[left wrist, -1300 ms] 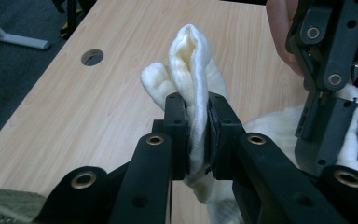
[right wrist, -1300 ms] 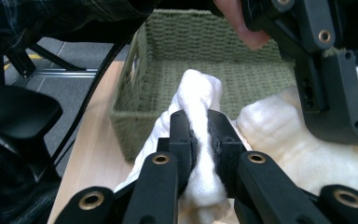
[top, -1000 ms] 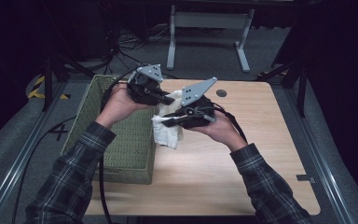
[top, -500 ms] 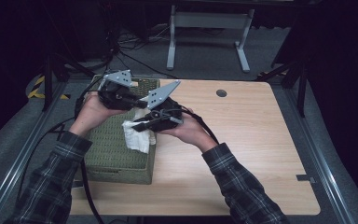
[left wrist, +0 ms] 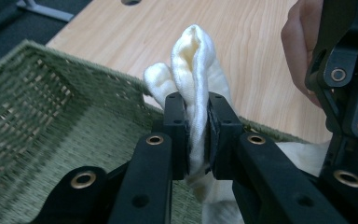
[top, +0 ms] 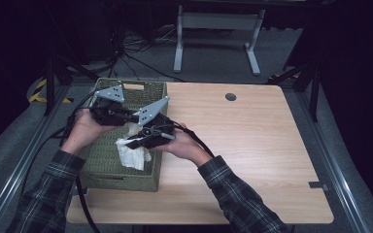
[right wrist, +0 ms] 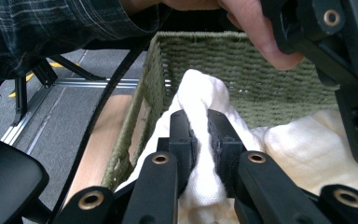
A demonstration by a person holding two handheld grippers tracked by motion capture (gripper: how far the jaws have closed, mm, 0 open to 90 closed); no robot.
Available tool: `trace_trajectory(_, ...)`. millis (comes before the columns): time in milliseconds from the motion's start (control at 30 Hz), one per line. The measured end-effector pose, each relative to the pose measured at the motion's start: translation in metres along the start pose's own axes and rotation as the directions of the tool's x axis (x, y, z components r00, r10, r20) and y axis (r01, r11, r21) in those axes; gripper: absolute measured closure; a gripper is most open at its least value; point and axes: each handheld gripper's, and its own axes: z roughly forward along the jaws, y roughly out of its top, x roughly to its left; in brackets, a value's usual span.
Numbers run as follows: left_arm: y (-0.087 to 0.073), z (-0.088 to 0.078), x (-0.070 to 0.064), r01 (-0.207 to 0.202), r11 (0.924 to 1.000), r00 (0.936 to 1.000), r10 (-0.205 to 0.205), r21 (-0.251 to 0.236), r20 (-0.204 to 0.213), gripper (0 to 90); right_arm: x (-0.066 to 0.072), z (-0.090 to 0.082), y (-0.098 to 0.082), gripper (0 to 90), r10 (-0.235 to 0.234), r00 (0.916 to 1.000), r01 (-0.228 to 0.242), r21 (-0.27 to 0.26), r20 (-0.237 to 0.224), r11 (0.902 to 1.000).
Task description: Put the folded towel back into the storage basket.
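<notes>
A white cloth hangs over the green woven basket at the table's left edge, held by both grippers. My left gripper is shut on an upper fold of the cloth, its jaws pinching the fabric just above the basket's rim. My right gripper is shut on another part of the cloth, inside the basket near its wall. In the high view the cloth's lower end droops into the basket's interior.
The wooden table stretches to the right, with a round cable hole near its far edge. Cables trail from both grippers over the basket's left side. A white metal stand sits on the floor beyond the table.
Both hands have carried the cloth leftward and down, from over the table beside the basket to over the basket. The grips have not changed.
</notes>
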Motion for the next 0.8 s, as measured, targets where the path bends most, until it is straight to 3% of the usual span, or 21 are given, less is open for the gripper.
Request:
trace_trajectory(167, -0.005, 0.012, -0.001, 0.003, 0.9999, 0.9999, -0.003, 0.017, 0.016, 80.6, -0.001, 0.008, -0.017, 82.0, 0.027, 0.9995, -0.027, -0.002, -0.013, 0.9996)
trace_trajectory(400, -0.005, 0.017, -0.001, 0.007, 0.9995, 0.9997, -0.008, 0.03, 0.025, 80.6, 0.0, 0.011, -0.024, 81.3, 0.032, 0.9993, -0.032, 0.013, -0.018, 0.9994)
trace_trajectory(500, -0.005, 0.019, 0.0, 0.006, 0.9996, 0.9997, -0.006, 0.028, 0.024, 80.6, 0.001, 0.011, -0.026, 77.4, 0.033, 0.9992, -0.033, 0.023, -0.021, 0.9992)
trace_trajectory(533, -0.005, 0.019, 0.0, 0.007, 0.9995, 0.9996, -0.008, 0.03, 0.026, 80.6, 0.001, 0.012, -0.026, 72.2, 0.033, 0.9993, -0.033, 0.023, -0.019, 0.9992)
trace_trajectory(667, -0.004, 0.022, 0.002, 0.017, 0.9994, 0.9996, -0.017, 0.031, 0.021, 80.6, -0.001, 0.006, -0.024, 59.9, 0.032, 0.9993, -0.032, 0.017, 0.022, 0.9993)
trace_trajectory(800, -0.003, 0.023, 0.007, 0.036, 0.9988, 0.9993, -0.036, 0.033, 0.001, 80.6, -0.002, 0.0, -0.022, 55.7, 0.028, 0.9983, -0.029, 0.018, 0.05, 0.9994)
